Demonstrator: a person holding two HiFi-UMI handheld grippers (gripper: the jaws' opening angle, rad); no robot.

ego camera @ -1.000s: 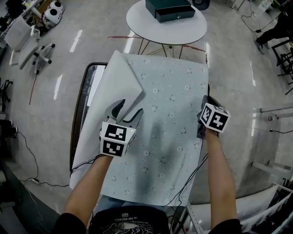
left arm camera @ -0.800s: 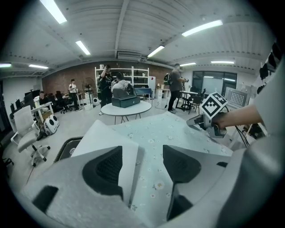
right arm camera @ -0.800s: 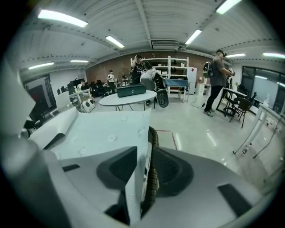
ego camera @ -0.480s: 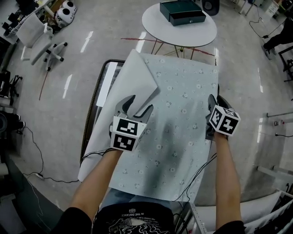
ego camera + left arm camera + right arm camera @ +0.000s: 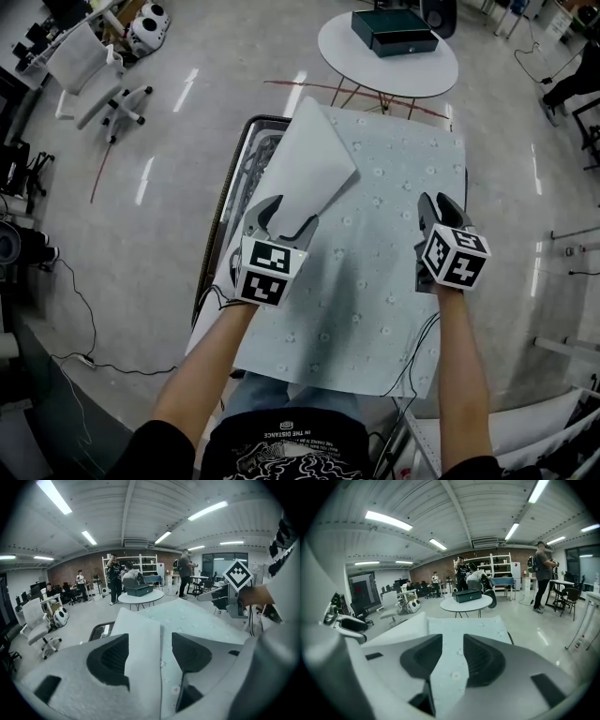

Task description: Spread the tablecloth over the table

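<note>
Both jaws empty: left gripper (image 5: 289, 214) wide, right gripper (image 5: 438, 202) narrow, just opened. Next, probably: unfold tablecloth (image 5: 394, 187) at its turned-back far-left corner (image 5: 314, 159).

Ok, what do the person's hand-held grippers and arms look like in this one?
The left hand-held gripper and right hand-held gripper match: light grey bodies, dark pads, a white cube with black square markers on each. A thin black cable trails from each. The person wears a black short-sleeved T-shirt.
</note>
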